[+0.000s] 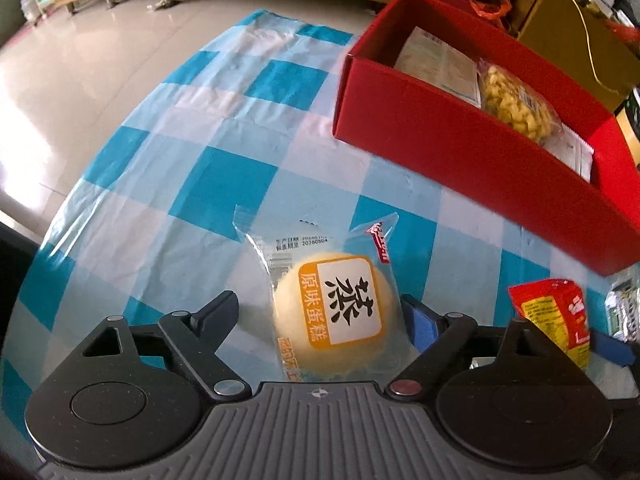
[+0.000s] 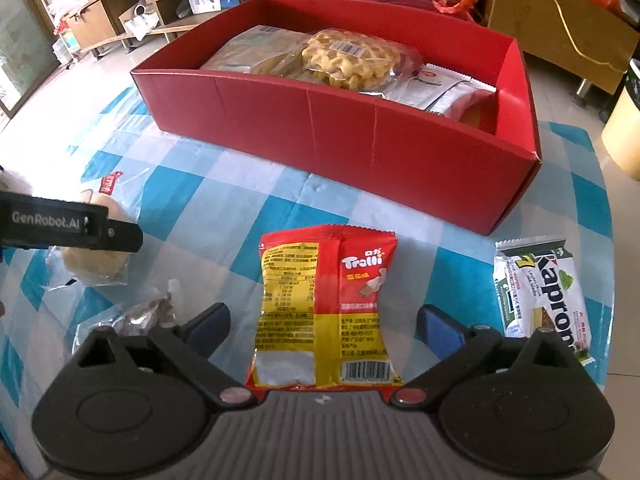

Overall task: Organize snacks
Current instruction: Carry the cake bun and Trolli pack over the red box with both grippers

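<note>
Checked tablecloth (image 2: 248, 200) carries a red box (image 2: 320, 128) holding waffles (image 2: 348, 60). Left gripper (image 1: 320, 312) straddles the cake (image 1: 332, 312), right gripper (image 2: 324, 320) the upright Trolli bag (image 2: 324, 308); both jaws apart.

Steamed cake wrapper (image 1: 332, 304): big black "蒸" on white label, "原味蛋糕" in white on orange border; small printed date lines near top of wrapper, digits too small to read surely.
Red-yellow gummy packet (image 2: 324, 312): "Trolli" in white on red right half, barcode at near right corner; dense small print on yellow panel unreadable.
Wafer bar wrapper (image 2: 540, 292), right on bench: "Kaprom…" visible, cut off.
Left gripper arm (image 2: 68, 226): "GenRobot.AI" in grey.
</note>
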